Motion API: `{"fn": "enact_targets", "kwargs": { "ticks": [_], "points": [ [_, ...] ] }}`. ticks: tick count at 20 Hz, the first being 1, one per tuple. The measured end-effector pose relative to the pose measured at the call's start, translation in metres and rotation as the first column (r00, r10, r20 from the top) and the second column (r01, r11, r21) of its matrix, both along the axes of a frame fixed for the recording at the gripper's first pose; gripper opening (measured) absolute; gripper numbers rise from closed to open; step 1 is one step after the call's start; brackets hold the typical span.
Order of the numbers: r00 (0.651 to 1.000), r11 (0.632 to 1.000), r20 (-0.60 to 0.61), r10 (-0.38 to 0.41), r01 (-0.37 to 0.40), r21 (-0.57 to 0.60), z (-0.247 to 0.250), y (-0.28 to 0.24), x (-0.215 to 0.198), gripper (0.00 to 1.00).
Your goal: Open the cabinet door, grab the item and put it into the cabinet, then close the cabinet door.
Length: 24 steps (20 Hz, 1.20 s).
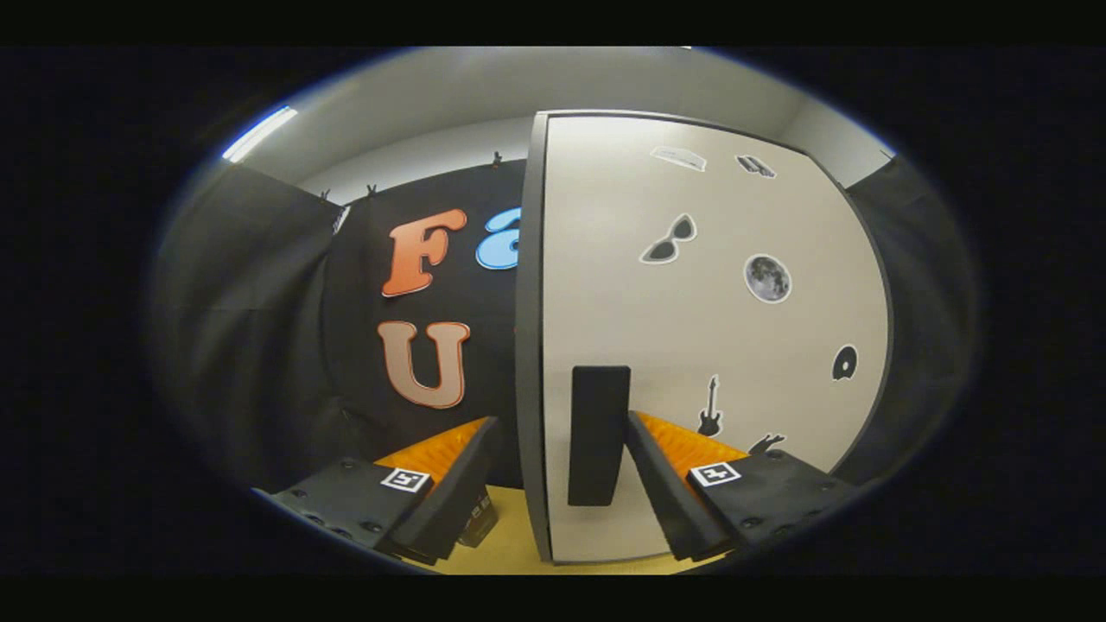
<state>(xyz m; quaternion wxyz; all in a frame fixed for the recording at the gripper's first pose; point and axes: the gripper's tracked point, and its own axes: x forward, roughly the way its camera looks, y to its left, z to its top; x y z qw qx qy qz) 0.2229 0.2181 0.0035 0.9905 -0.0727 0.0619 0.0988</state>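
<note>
A white cabinet door [691,328] with several dark stickers stands close in front of me, with a grey edge [529,345] down its left side. Near that edge a black upright handle [598,436] is fixed low on the door. My gripper [563,422] is open. Its fingers straddle the grey edge and the handle, which sits nearer the right finger [665,484]; I see no touch on either side. A small dark item [479,523] lies on the yellow tabletop [510,549], partly hidden behind the left finger [449,492].
The cabinet stands on the yellow tabletop. Black cloth walls close the booth behind and to both sides. A ceiling light strip [259,132] glows up at the left.
</note>
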Motion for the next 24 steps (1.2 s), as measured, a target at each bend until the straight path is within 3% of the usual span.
{"fn": "enact_targets", "kwargs": {
  "ticks": [3, 8, 12, 18, 24],
  "points": [
    [0.999, 0.999, -0.024, -0.029, 0.029, -0.015, -0.007, -0.001, 0.010, 0.92],
    [0.994, 0.992, 0.027, -0.110, 0.112, -0.054, -0.001, -0.020, 0.014, 0.70],
    [0.997, 0.997, 0.030, -0.071, 0.072, -0.016, 0.002, -0.020, 0.014, 0.39],
    [0.999, 0.999, 0.017, -0.051, 0.051, -0.016, -0.001, -0.022, 0.010, 0.29],
    [0.999, 0.998, -0.009, 0.039, -0.039, 0.044, 0.005, -0.022, -0.025, 0.20]
  ]
}}
